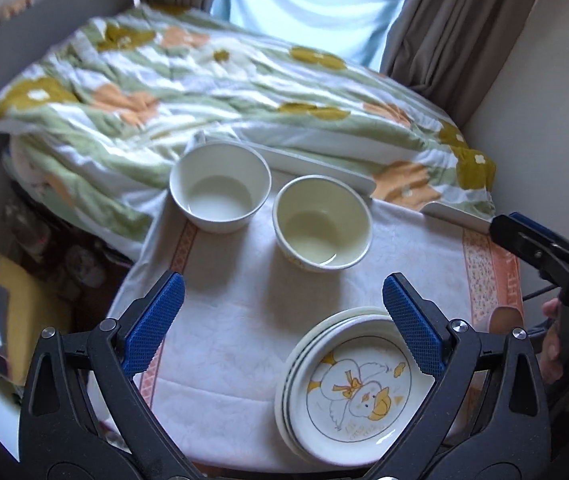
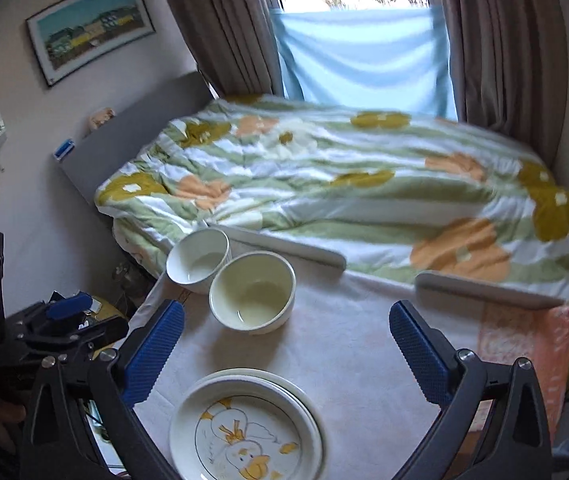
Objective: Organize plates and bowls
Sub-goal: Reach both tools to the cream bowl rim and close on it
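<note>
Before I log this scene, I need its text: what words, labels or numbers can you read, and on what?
No text reads clearly.
Orange-bordered white tablecloth: woven letters in its border, too blurred to read.
Black right gripper: embossed marks on its body, illegible.
Duck-printed cream plate: picture only, no words.
Framed landscape picture: no legible caption.

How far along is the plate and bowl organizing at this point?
Done: the plates sit in one stack, duck plate on top. In hand: nothing; left gripper and right gripper are both open. Left: the two bowls, white and cream, stand unstacked on the cloth.
</note>
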A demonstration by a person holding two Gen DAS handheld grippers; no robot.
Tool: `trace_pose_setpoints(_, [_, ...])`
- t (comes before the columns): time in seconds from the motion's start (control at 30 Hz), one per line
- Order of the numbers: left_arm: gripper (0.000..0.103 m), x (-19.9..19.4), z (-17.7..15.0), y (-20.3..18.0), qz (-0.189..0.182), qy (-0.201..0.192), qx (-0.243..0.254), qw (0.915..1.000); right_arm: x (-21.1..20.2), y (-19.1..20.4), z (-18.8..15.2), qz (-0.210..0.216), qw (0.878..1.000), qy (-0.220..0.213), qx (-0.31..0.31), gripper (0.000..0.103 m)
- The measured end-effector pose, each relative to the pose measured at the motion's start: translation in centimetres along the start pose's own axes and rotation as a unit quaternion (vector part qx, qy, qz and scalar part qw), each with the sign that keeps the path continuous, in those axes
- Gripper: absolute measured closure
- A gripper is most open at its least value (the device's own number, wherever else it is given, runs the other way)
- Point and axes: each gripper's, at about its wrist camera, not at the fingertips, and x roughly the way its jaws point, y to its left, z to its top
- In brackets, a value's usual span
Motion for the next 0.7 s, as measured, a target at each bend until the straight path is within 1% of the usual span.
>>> trace_pose_setpoints(0.07, [0.008, 2.0, 0.7, 1.1, -0.007, 0.011, 0.002, 0.9999, 2.8, 0.3, 0.3, -0.013, 0.999, 0.026, 0.014, 0.001])
trace_pose_setpoints(0.13, [0.019, 4.1, 1.5, 1.7, -0.027, 0.025, 0.004, 0.9993, 5.3, 0.1, 0.3, -0.023, 0.998, 0.047, 0.038, 0.005])
trace_pose_setpoints(0.17, [0.021, 5.4, 1.9, 1.9, -0.036, 0.032, 0.009, 0.9988, 6.8, -0.1, 0.1, -0.031, 0.996, 0.058, 0.058, 0.009])
trace_pose_setpoints(0.2, [0.024, 6.3, 2.1, 2.0, -0.038, 0.038, 0.013, 0.9985, 7.4, -0.4, 0.0, -0.033, 0.995, 0.064, 0.069, 0.016])
trace_pose_setpoints(0.23, [0.029, 7.2, 2.4, 2.0, -0.041, 0.047, 0.018, 0.9979, 8.5, -0.6, -0.2, -0.035, 0.993, 0.074, 0.081, 0.02])
trace_pose_setpoints(0.27, [0.033, 8.3, 2.5, 2.0, -0.045, 0.054, 0.023, 0.9972, 9.6, -0.8, -0.5, -0.034, 0.992, 0.083, 0.092, 0.032])
trace_pose_setpoints(0.3, [0.043, 9.2, 2.6, 1.9, -0.05, 0.061, 0.026, 0.9966, 10.6, -1.0, -0.8, -0.035, 0.99, 0.093, 0.101, 0.038])
trace_pose_setpoints(0.33, [0.049, 10.1, 2.8, 1.8, -0.056, 0.067, 0.028, 0.9958, 11.4, -1.2, -1.0, -0.035, 0.988, 0.102, 0.109, 0.039])
trace_pose_setpoints(0.4, [0.05, 11.7, 3.1, 1.5, -0.062, 0.074, 0.034, 0.9947, 12.7, -1.4, -1.3, -0.033, 0.986, 0.112, 0.122, 0.047])
trace_pose_setpoints(0.47, [0.051, 12.9, 3.2, 1.4, -0.061, 0.078, 0.038, 0.9943, 13.5, -1.4, -1.3, -0.028, 0.984, 0.119, 0.128, 0.05])
trace_pose_setpoints(0.53, [0.056, 13.8, 3.4, 1.3, -0.063, 0.083, 0.039, 0.9937, 14.5, -1.2, -1.1, -0.024, 0.984, 0.127, 0.125, 0.056])
trace_pose_setpoints(0.6, [0.062, 14.4, 3.5, 1.2, -0.064, 0.088, 0.045, 0.9931, 15.1, -1.0, -0.9, -0.02, 0.984, 0.131, 0.121, 0.066])
trace_pose_setpoints(0.7, [0.067, 15.0, 3.7, 0.9, -0.066, 0.092, 0.059, 0.9919, 15.7, -0.8, -0.8, -0.018, 0.983, 0.133, 0.122, 0.072])
